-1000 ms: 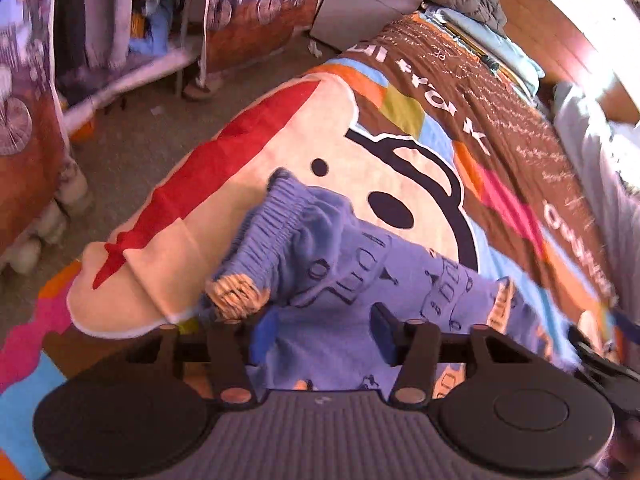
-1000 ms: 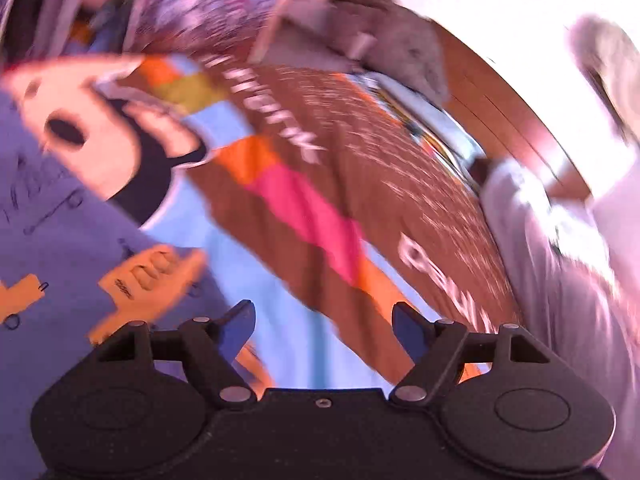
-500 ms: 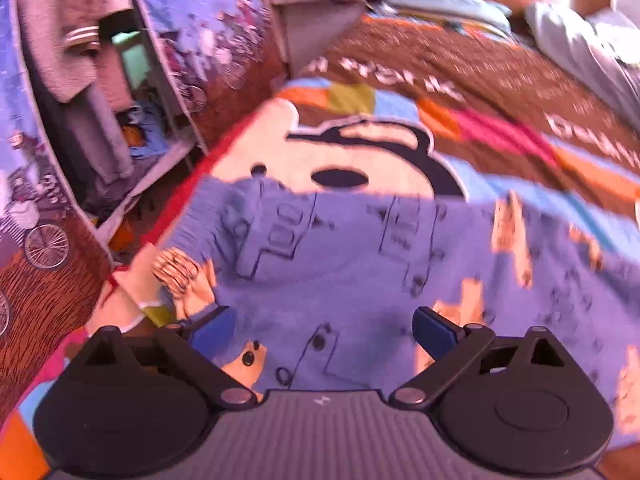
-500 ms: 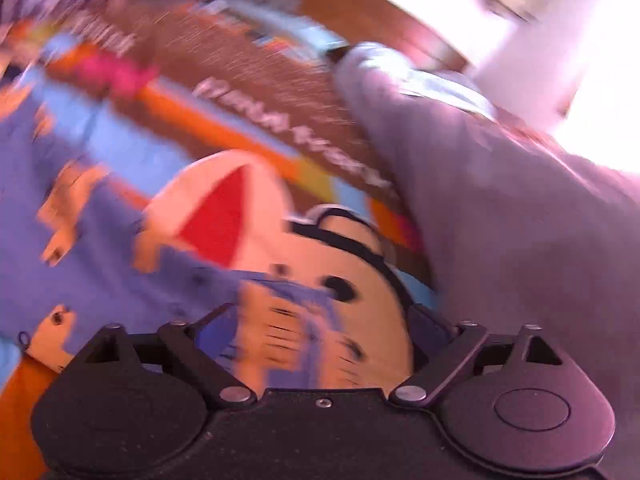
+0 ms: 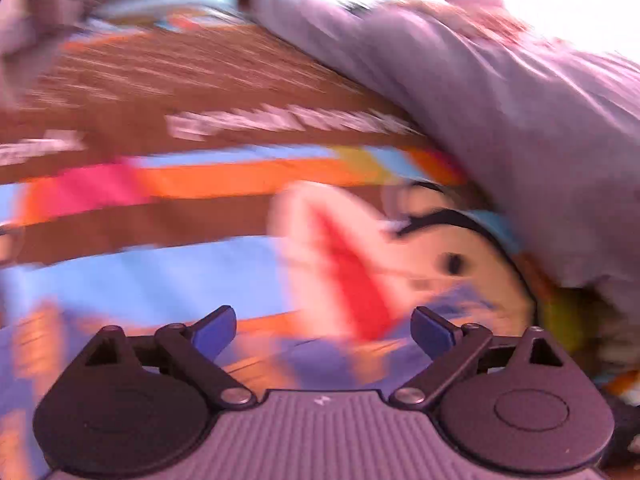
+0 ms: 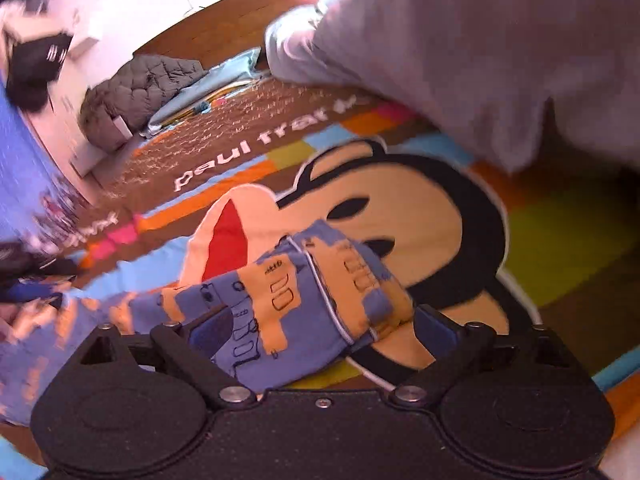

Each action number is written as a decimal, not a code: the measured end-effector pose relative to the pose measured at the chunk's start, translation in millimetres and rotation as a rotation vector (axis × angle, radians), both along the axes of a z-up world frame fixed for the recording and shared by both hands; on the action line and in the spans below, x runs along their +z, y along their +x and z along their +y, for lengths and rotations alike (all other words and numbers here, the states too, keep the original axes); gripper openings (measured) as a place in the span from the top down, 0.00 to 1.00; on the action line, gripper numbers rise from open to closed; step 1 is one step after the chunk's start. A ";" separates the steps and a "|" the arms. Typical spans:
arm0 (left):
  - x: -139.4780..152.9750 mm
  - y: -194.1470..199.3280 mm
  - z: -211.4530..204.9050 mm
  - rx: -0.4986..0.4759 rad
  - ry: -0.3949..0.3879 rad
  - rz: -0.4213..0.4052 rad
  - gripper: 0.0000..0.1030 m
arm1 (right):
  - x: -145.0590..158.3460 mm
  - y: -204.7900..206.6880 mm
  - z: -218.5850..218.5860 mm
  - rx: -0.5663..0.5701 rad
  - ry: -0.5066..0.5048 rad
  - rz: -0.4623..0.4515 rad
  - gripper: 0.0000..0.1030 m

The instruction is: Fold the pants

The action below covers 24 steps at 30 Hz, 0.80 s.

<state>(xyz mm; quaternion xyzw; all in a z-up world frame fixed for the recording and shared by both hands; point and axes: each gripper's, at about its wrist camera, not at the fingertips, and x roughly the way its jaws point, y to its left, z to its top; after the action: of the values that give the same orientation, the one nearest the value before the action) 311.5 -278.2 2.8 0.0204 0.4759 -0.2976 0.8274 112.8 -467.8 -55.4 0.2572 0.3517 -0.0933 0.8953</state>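
The pants (image 6: 296, 304) are blue with orange patches and black drawings, lying on a colourful cartoon blanket (image 6: 424, 208). In the right wrist view a leg end lies between the open fingers of my right gripper (image 6: 322, 330), which hovers over it without closing. In the left wrist view, which is blurred by motion, the pants (image 5: 320, 360) show as a blue and orange smear low in the frame. My left gripper (image 5: 323, 330) is open and empty above them.
A grey-lilac bedcover heap (image 6: 500, 48) lies to the right on the bed, also in the left wrist view (image 5: 500, 92). A grey quilted jacket (image 6: 140, 88) and folded light-blue cloth (image 6: 208, 88) sit at the far end by a wooden headboard.
Both grippers swung fast across the bed towards the leg end of the pants. The left gripper opened and let go of the waistband. The right gripper now hovers over the leg end.
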 end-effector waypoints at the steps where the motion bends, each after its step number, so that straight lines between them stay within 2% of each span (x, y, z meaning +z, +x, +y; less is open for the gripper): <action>1: -6.6 6.8 -16.1 -0.030 -0.018 0.039 0.08 | -4.4 0.9 -5.9 -0.007 0.039 0.027 0.06; 3: -21.8 25.0 -46.9 -0.100 -0.037 0.109 0.10 | -11.4 0.3 -15.8 -0.015 0.111 0.035 0.05; 5: -35.6 34.2 -73.7 -0.185 -0.029 0.134 0.12 | -13.9 -5.1 -25.3 -0.023 0.171 -0.003 0.05; 8: -51.6 37.2 -111.1 -0.321 0.037 0.141 0.29 | -20.5 -14.4 -39.0 -0.053 0.265 -0.049 0.09; 9: -58.2 35.5 -121.1 -0.355 0.072 0.145 0.40 | -22.3 -15.6 -43.0 -0.066 0.289 -0.064 0.17; 10: -63.3 32.4 -128.5 -0.382 0.091 0.154 0.47 | -22.8 -15.2 -47.3 -0.081 0.302 -0.068 0.27; 12: -69.0 25.1 -135.8 -0.431 0.086 0.173 0.48 | -27.1 -14.6 -54.8 -0.116 0.331 -0.063 0.35; 14: -71.9 17.2 -143.4 -0.467 0.083 0.171 0.60 | -29.0 -12.7 -58.3 -0.130 0.348 -0.058 0.40; 15: -74.2 14.2 -148.0 -0.473 0.087 0.170 0.69 | -29.0 -10.5 -57.6 -0.123 0.343 -0.054 0.41; 17: -77.1 10.8 -158.4 -0.454 0.124 0.167 0.77 | -29.7 -4.6 -55.5 -0.101 0.326 -0.044 0.50; 18: -76.1 11.1 -164.2 -0.447 0.143 0.163 0.80 | -29.9 -2.0 -53.7 -0.091 0.313 -0.032 0.69; 19: -72.9 10.3 -169.9 -0.442 0.156 0.156 0.82 | -31.7 2.0 -52.4 -0.079 0.309 -0.011 0.79; 24: -45.3 -14.5 -193.6 -0.497 0.200 0.032 0.84 | -27.4 -8.7 -52.1 -0.099 0.291 -0.061 0.85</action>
<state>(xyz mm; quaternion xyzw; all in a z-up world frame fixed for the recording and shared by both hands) 297.0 -471.8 -42.5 0.2133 0.4963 -0.4433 0.7153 104.1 -519.9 -82.8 0.4038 0.3211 -0.0774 0.8531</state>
